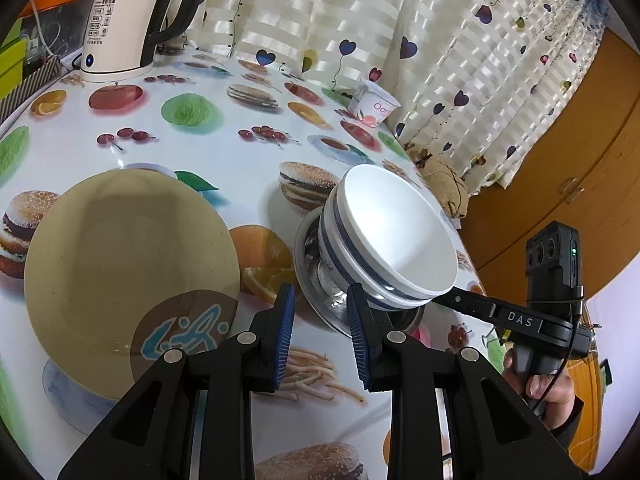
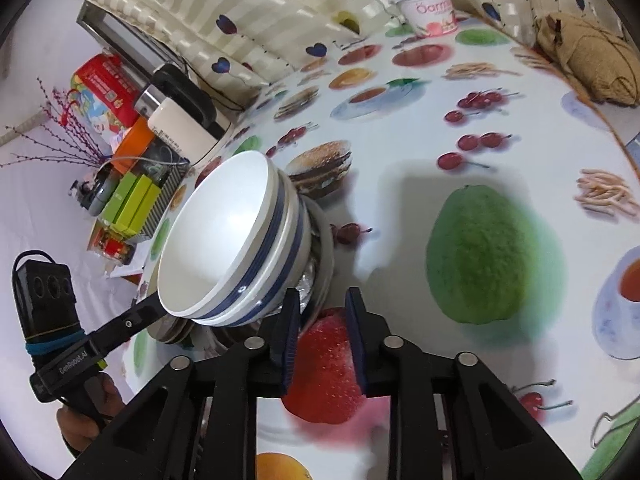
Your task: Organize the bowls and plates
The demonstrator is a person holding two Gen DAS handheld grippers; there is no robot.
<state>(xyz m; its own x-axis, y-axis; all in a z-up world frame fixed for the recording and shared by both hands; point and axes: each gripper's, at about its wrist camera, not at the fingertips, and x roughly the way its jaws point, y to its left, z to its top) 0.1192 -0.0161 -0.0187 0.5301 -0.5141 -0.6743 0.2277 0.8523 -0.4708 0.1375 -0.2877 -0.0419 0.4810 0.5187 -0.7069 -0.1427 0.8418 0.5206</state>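
Note:
A stack of white bowls with blue stripes [image 1: 394, 236] sits on a shiny metal plate [image 1: 312, 276] near the table's right edge; it also shows in the right wrist view [image 2: 236, 240], with the metal plate [image 2: 320, 264] under it. A beige plate [image 1: 124, 256] with a brown and blue logo lies to the left. My left gripper [image 1: 320, 336] is open and empty, just in front of the metal plate. My right gripper [image 2: 322, 340] is open and empty, close beside the bowls over the tablecloth. Each view shows the other gripper's fingers near the bowls.
A white kettle [image 1: 120, 24] stands at the far left of the table. A yogurt cup [image 1: 372, 104] and a brown cloth bundle [image 1: 444, 184] sit by the curtain. Boxes [image 2: 132, 200] crowd one table end. The table edge runs just right of the bowls.

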